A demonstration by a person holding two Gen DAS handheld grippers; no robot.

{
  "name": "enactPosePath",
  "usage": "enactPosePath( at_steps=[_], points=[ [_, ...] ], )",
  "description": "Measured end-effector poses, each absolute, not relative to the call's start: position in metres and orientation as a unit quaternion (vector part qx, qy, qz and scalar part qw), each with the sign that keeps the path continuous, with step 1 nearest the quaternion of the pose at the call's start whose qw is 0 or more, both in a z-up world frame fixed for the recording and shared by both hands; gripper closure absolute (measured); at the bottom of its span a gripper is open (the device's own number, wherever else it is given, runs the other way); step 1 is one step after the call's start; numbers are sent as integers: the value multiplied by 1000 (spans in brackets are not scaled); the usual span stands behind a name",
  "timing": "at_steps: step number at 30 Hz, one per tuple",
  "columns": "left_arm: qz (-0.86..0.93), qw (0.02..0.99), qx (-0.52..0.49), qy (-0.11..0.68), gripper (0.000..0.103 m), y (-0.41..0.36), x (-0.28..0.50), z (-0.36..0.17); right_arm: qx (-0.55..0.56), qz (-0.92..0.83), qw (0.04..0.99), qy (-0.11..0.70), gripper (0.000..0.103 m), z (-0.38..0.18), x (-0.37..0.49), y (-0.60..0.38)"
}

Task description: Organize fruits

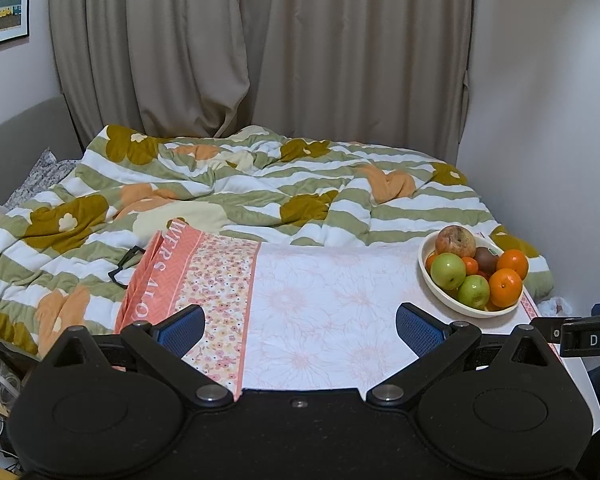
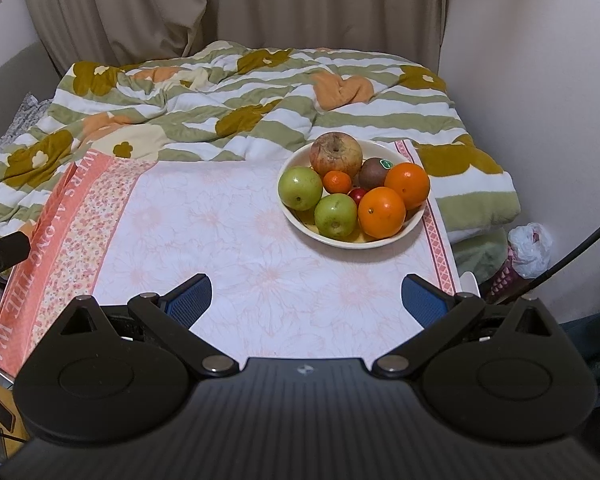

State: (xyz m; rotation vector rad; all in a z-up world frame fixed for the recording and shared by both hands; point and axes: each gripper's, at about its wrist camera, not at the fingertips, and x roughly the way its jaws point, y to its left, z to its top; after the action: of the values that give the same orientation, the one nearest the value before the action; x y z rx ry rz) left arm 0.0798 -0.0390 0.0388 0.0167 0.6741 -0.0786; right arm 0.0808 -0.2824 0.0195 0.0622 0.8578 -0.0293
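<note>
Nearest the lens in each wrist view is the gripper's own black body. The left gripper (image 1: 300, 326) has its blue-padded fingers (image 1: 182, 330) spread wide with nothing between them, and the right gripper (image 2: 306, 300) hangs the same way, spread and empty above the floral cloth (image 2: 228, 240).

At the far left, the cloth's salmon border with white lettering (image 2: 40, 248) runs along the edge, next to a band of small flowers. The pale middle of the cloth lies bare. Toward the right edge sits a cream bowl (image 2: 416, 220) heaped with fruit: two green apples (image 2: 300, 188) at its left and front, a reddish apple (image 2: 336, 154) at the back, a small mandarin (image 2: 337, 182) in the middle, a small red fruit (image 2: 357, 195) beside it, a brown kiwi with a green sticker (image 2: 374, 172), and two oranges (image 2: 381, 212) on the right. Both grippers are well apart from the bowl. Behind the cloth a striped, flowered duvet (image 2: 240, 92) lies rumpled, with beige curtains (image 2: 300, 4) beyond. Far right, a plastic bag (image 2: 530, 248) rests by the wall.
</note>
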Motion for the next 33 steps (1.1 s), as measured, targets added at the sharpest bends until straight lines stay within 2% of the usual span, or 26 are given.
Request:
enactPosePath(
  at_steps=[33],
  points=[
    [-26, 940, -4, 339, 0, -41, 84, 37, 28, -20, 907, 419, 0, 19, 82, -280]
  ],
)
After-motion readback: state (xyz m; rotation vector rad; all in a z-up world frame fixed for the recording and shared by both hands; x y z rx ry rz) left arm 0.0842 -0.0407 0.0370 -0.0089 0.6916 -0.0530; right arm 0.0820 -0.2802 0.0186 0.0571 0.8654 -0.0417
